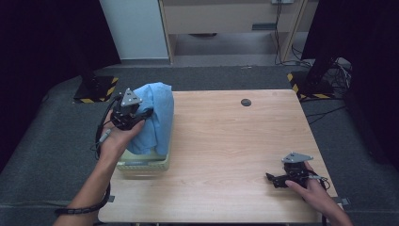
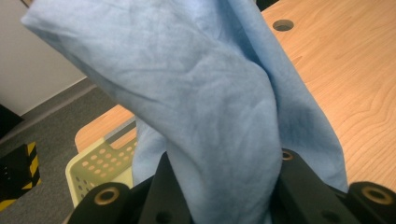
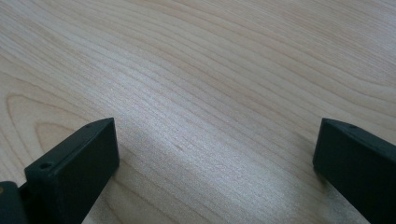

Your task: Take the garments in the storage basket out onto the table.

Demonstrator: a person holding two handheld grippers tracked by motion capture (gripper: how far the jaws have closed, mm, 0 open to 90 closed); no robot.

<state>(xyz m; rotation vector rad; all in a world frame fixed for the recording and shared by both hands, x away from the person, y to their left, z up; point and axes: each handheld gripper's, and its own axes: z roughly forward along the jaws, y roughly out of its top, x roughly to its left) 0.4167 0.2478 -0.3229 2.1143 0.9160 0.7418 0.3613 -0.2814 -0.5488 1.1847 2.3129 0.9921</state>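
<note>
A light blue cloth (image 1: 155, 115) hangs bunched above a pale yellow perforated basket (image 1: 141, 164) at the table's left edge. My left gripper (image 1: 141, 115) is shut on the cloth and holds it up over the basket. In the left gripper view the blue cloth (image 2: 205, 107) rises from between the black jaws, and a corner of the basket (image 2: 95, 165) shows below it. My right gripper (image 1: 273, 180) rests low on the wooden table (image 1: 235, 141) near the front right corner. Its jaws stand wide apart over bare wood, with my right gripper (image 3: 215, 154) holding nothing.
A small dark round hole (image 1: 245, 102) sits in the tabletop near the far edge. Grey carpet surrounds the table, with black stands with yellow-striped bases (image 1: 96, 89) at the far left and right. Cables (image 1: 339, 70) lie on the floor at the far right.
</note>
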